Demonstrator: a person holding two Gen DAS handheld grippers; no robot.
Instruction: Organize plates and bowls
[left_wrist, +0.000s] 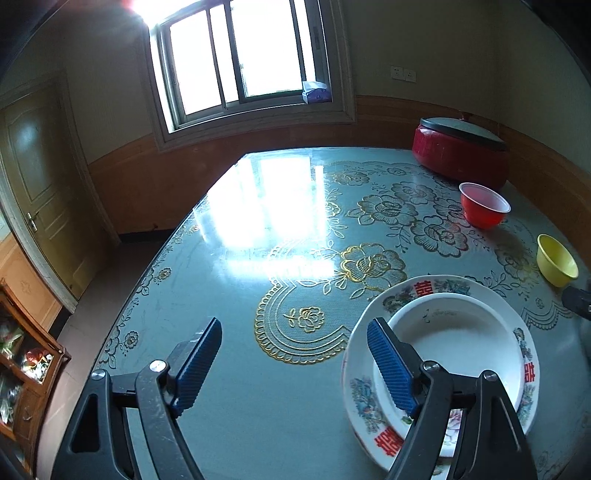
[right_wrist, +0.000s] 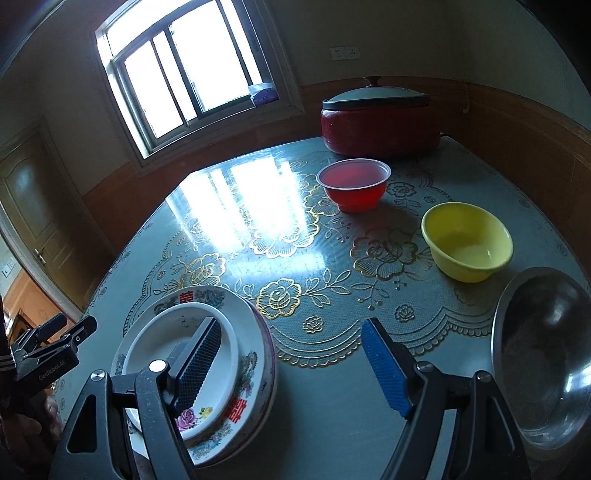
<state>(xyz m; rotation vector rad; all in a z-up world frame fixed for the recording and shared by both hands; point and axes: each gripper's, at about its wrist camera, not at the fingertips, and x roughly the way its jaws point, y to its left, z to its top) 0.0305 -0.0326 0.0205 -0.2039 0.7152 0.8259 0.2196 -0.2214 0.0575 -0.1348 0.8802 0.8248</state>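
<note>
Left wrist view first: at the far left a wooden cabinet (left_wrist: 26, 373) is cut off by the frame edge, its contents too blurred to name. Next comes the left gripper (left_wrist: 295, 363), its blue fingers (left_wrist: 197, 369) spread wide and released over bare worktop (left_wrist: 229, 406), grasping nothing. Its right-hand finger overlaps the near rim of the flowered plate (left_wrist: 364, 400), hiding part of it. That plate lies flat with a smaller white plate (left_wrist: 450, 343) nested upright inside it; both are round, so neither has a long axis or a pointing direction, and their near edge is cut off behind the gripper frame. Further right and back stand a red bowl (left_wrist: 484, 206) and a yellow bowl (left_wrist: 556, 260), both mouth-up and well apart from the plates, with a lidded red pot (left_wrist: 461, 155) behind them near the wall.

Right wrist view, again from the left: the other gripper's black body pokes in at the edge. The same two stacked plates sit low left, the right gripper's (right_wrist: 291, 363) left-hand finger crossing in front of the white one. These fingers are likewise spread and released, holding nothing. Beyond them the red bowl (right_wrist: 352, 184) and yellow bowl (right_wrist: 467, 240) sit near each other, the red pot (right_wrist: 380, 122) behind. At the far right a steel bowl (right_wrist: 543, 354) is partly cut off by the frame; its inside is dark and hard to make out
</note>
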